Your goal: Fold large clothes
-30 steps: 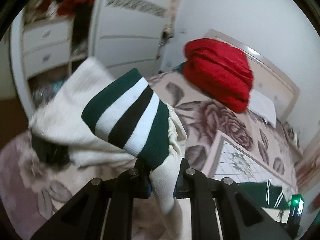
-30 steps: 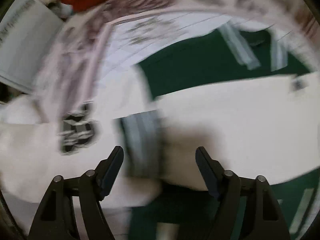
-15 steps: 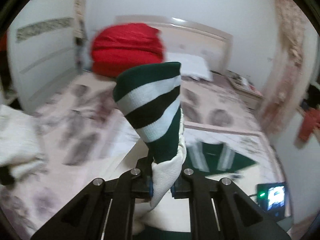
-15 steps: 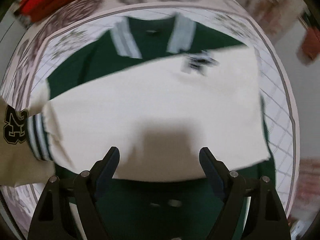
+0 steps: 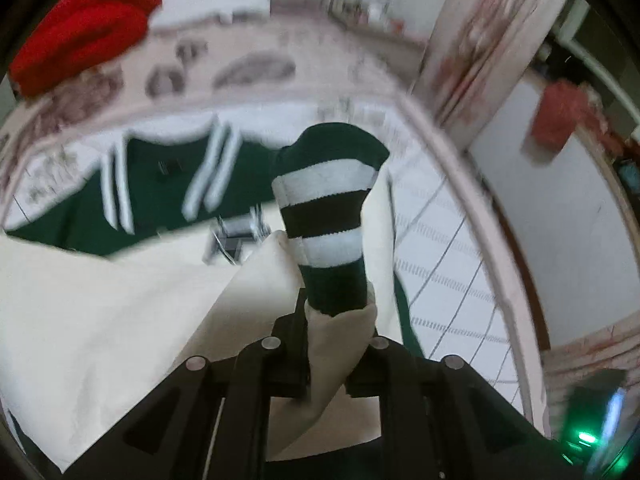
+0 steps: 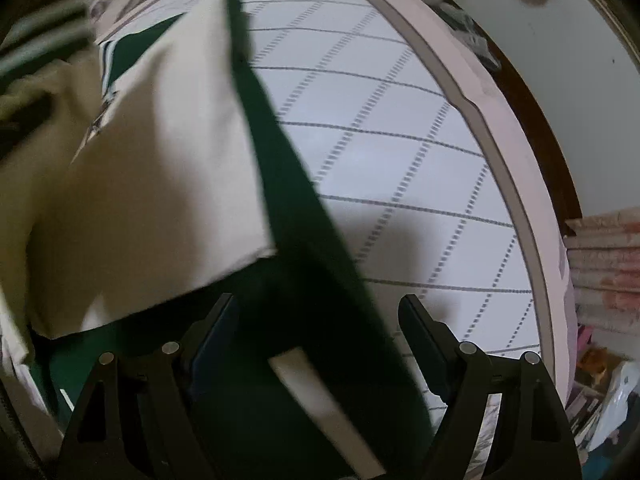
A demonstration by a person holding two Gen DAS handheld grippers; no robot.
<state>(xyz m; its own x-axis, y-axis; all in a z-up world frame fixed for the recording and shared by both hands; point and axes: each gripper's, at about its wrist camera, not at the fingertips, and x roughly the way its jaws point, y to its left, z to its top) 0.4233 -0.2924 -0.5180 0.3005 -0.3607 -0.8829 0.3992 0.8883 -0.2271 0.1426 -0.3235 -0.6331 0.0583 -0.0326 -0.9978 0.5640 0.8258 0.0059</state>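
A green and cream varsity jacket [image 5: 156,184] lies spread on the bed. My left gripper [image 5: 336,320] is shut on its cream sleeve, and the striped green, white and black cuff [image 5: 326,216] stands up above the jaws. The sleeve [image 5: 100,320] drapes across the jacket body. In the right wrist view the cream sleeve [image 6: 168,168] lies folded over the green body [image 6: 296,240]. My right gripper [image 6: 320,320] is open and empty, just above the jacket's green edge.
The bed has a white quilted cover with a grid pattern [image 6: 400,152] and a pink border [image 6: 500,128]. A red blanket [image 5: 84,28] lies at the headboard. A wall and curtain [image 5: 480,40] stand to the right of the bed.
My left gripper has swung the sleeve and cuff to the right over the jacket body. My right gripper has moved right, to the jacket's right edge, still open.
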